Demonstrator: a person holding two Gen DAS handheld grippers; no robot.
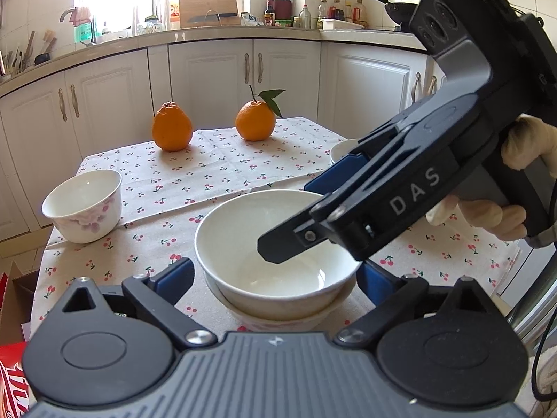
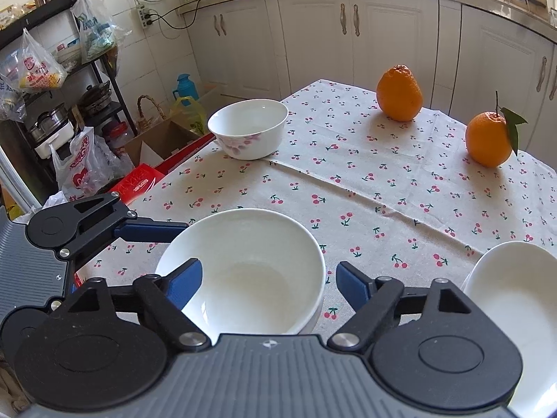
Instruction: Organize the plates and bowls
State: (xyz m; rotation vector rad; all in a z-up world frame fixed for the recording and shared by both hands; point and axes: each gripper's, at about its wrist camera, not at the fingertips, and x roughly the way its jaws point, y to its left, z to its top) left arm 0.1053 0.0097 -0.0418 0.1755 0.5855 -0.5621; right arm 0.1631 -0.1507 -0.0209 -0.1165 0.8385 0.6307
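Observation:
A plain white bowl (image 1: 275,244) sits nested in a second bowl (image 1: 278,318) with a pink pattern, near the table's front edge; it also shows in the right wrist view (image 2: 243,271). My left gripper (image 1: 275,282) is open, its fingers either side of the stack. My right gripper (image 2: 268,284) is open, one finger over the top bowl's inside, the other outside its rim. A floral bowl (image 1: 83,205) stands at the left, also seen in the right wrist view (image 2: 249,129). Another white bowl (image 2: 515,299) sits at the right.
Two oranges (image 1: 172,126) (image 1: 256,120) stand at the far side of the cherry-print tablecloth (image 1: 216,181). White cabinets (image 1: 209,69) run behind. Boxes and bags (image 2: 104,160) lie on the floor to the table's left.

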